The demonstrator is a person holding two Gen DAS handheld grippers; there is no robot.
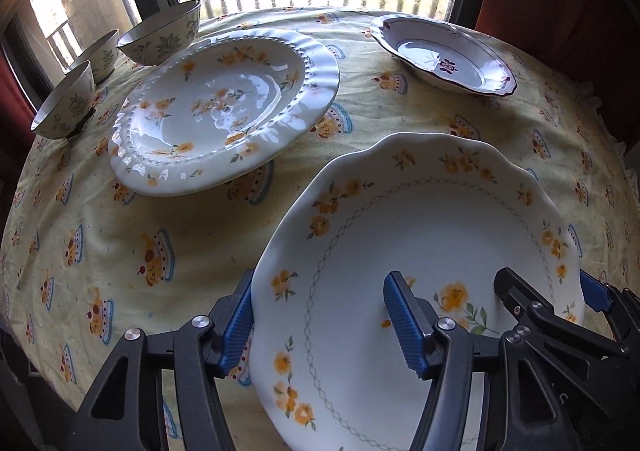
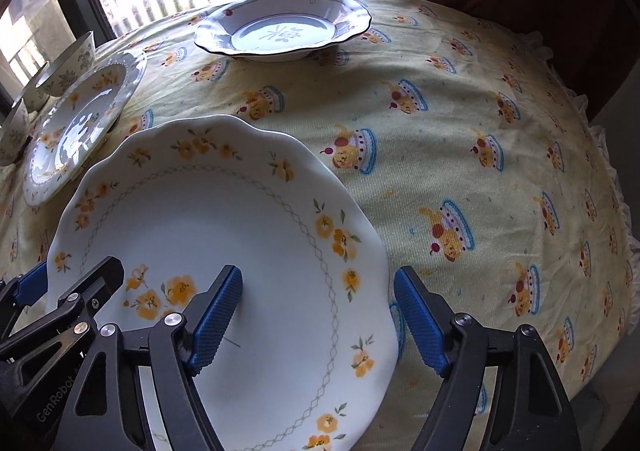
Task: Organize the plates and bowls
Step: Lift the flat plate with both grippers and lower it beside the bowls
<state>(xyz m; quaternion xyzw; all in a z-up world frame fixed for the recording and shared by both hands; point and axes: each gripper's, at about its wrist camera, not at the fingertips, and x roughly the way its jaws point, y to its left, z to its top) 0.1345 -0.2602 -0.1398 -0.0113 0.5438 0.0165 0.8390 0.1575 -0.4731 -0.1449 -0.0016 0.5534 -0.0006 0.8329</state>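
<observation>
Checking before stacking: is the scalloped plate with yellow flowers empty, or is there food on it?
Empty. The scalloped plate shows only its printed flowers and a clean white centre in both wrist views; nothing lies on it.

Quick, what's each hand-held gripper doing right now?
Left hand-held gripper: open, fingers straddling the yellow-flowered plate's left rim.
Right hand-held gripper: open, fingers straddling its right rim.

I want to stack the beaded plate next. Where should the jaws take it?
Grip the beaded plate by its near rim, coming from the front: the rim flares up off the tablecloth, while three bowls crowd its far left.
</observation>
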